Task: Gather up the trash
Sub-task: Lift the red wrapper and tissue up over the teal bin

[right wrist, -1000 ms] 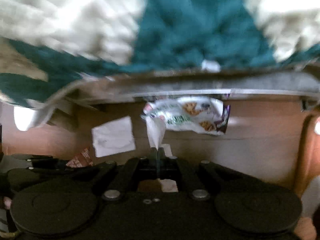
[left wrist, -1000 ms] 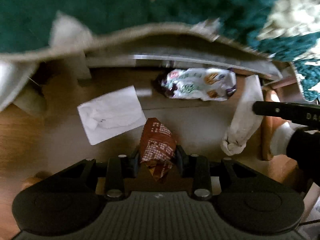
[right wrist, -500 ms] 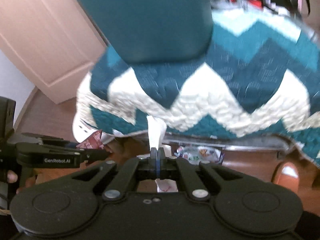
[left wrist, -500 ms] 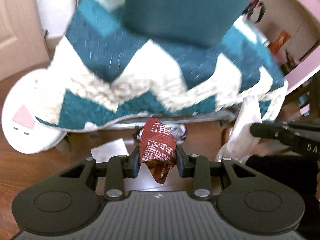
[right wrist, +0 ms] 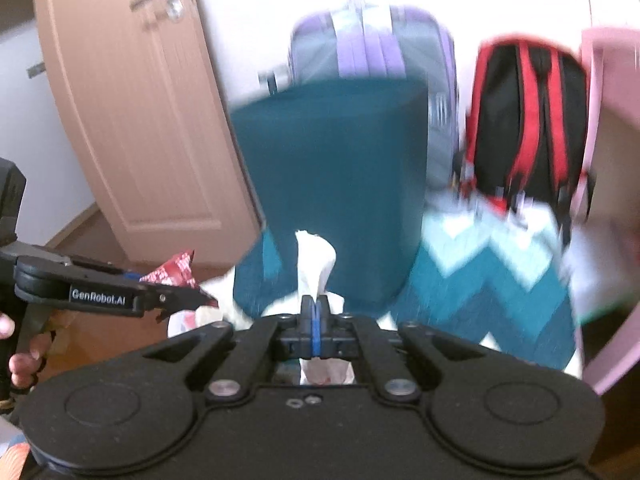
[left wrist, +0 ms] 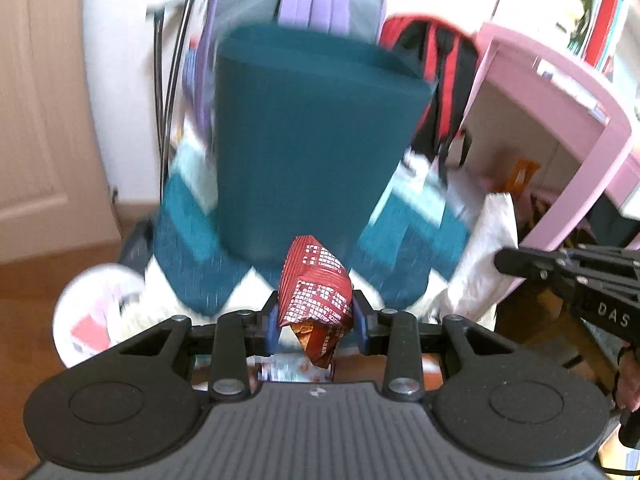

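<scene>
You've lifted both grippers from the floor to chair height; left gripper (left wrist: 316,320) pinches the red wrapper (left wrist: 314,294); right gripper (right wrist: 316,330), pressed together, pinches the tissue (right wrist: 314,264); both pieces collected, bin next.

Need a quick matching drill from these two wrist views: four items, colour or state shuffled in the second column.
Items
1. snack wrapper
2. tissue
3. suitcase
4. backpack

Colour or state
A. purple, behind the teal chair back
B. black with red straps
C. red, clamped in the left hand-held gripper
D. white, pinched in the right hand-held gripper

Pairs: 1-C, 2-D, 3-A, 4-B
</scene>
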A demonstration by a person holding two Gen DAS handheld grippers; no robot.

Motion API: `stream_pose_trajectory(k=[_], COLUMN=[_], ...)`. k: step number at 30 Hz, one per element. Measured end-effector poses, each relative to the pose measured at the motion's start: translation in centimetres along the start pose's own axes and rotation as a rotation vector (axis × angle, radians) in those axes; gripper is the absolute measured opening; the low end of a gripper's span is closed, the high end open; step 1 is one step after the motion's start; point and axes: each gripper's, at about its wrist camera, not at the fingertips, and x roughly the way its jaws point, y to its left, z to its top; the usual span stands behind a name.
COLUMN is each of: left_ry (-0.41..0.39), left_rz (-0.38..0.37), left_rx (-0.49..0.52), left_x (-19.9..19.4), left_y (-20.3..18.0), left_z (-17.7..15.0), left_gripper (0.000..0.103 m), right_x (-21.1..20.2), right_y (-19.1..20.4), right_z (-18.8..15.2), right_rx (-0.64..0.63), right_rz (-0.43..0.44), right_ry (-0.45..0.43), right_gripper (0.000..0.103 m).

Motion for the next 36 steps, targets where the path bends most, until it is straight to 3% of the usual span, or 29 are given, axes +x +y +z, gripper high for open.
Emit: stream_pose_trajectory(k=[7,16,25,36], left_ry=[-0.157,-0.233,-0.179,-0.046], left_rz=[0.007,0.046,0.101,0.117], left_rx=[-0.028,0.008,0.022,0.029], left_x=[-4.7,-5.3,0.6,9.1], left_y=[-2.4,-4.4,-3.1,-0.7], left_z=[7.7,15.8,19.4,20.3], left_gripper=[0.034,0.034,0.034,0.034], right_x=[-2.5,-1.0,4.2,11.5], right_y=[0.1,0.7,-0.8,-3.6], right_z=[8.0,15.0,18.1,17.0], right_rx=[-0.074,-0.137,-0.129,-0.102], right_rz=[0.009,-0.025,-0.029,-0.017], right_ry=[-0.144,-0.222,-0.189,-0.048], right_gripper=[0.001,0.001,0.001,0.001])
